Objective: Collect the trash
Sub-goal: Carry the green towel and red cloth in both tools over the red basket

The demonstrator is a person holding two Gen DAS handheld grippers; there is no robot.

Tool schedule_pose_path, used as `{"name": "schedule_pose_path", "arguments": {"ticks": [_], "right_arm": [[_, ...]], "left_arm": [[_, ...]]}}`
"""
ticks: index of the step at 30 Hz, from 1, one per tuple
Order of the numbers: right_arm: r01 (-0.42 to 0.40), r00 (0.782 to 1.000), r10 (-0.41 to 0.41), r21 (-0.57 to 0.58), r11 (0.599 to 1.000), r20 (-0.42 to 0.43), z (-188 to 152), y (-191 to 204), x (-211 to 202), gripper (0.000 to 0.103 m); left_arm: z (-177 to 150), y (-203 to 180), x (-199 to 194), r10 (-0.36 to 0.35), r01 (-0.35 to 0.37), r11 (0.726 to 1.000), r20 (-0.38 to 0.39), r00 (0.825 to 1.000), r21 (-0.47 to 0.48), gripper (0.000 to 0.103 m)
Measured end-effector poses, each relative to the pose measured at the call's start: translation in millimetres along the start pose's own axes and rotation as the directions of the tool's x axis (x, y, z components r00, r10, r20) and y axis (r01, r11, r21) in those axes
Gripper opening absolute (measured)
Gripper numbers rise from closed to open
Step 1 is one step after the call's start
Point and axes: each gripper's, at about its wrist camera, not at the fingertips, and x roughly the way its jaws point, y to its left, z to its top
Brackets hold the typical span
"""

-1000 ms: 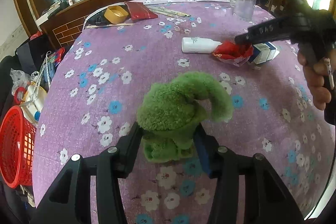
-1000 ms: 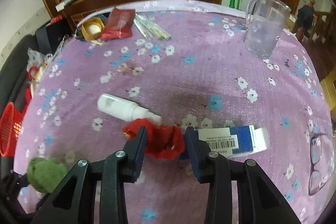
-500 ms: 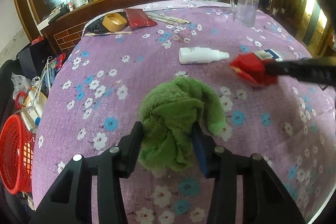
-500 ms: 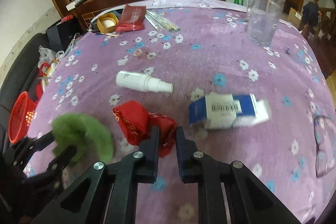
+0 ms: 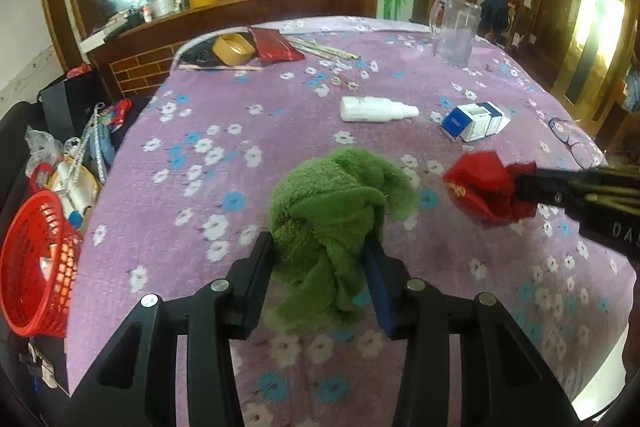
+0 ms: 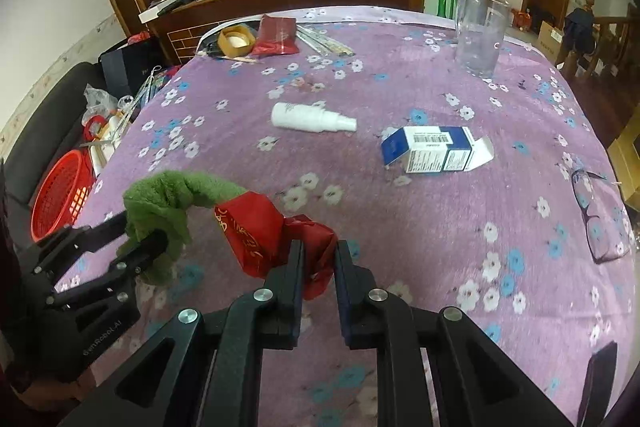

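Observation:
My left gripper (image 5: pixel 320 255) is shut on a crumpled green cloth (image 5: pixel 336 203), held just above the purple flowered tablecloth (image 5: pixel 200 131). In the right wrist view the same green cloth (image 6: pixel 168 203) hangs at the lower left in that gripper (image 6: pixel 140 235). My right gripper (image 6: pixel 316 259) is shut on a crumpled red wrapper (image 6: pixel 264 231), lifted off the table. The left wrist view shows the red wrapper (image 5: pixel 484 187) at the right, close beside the cloth. A white bottle (image 6: pixel 308 117) and a blue-and-white carton (image 6: pixel 432 149) lie farther back on the table.
A red basket (image 5: pixel 32 267) stands off the table's left edge among clutter. A clear jug (image 6: pixel 480 31), a yellow tape roll (image 6: pixel 236 41), a red packet (image 6: pixel 278 35) and sticks sit at the far side. Glasses (image 6: pixel 596 211) lie near the right edge.
My right gripper closed on the red wrapper, lifted it and carried it left toward the green cloth. My left gripper rose slightly with the cloth.

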Motion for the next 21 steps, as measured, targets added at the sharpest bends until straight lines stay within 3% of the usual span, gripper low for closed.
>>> {"name": "schedule_pose_path", "arguments": {"ticks": [21], "right_arm": [[0.019,1.000,-0.017,-0.103,0.995,0.022,-12.8,81.6,-12.4,0.015]], "left_arm": [[-15.3,59.7,-49.7,0.066,-0.063,0.997,0.069,0.995,-0.049,0.043]]}}
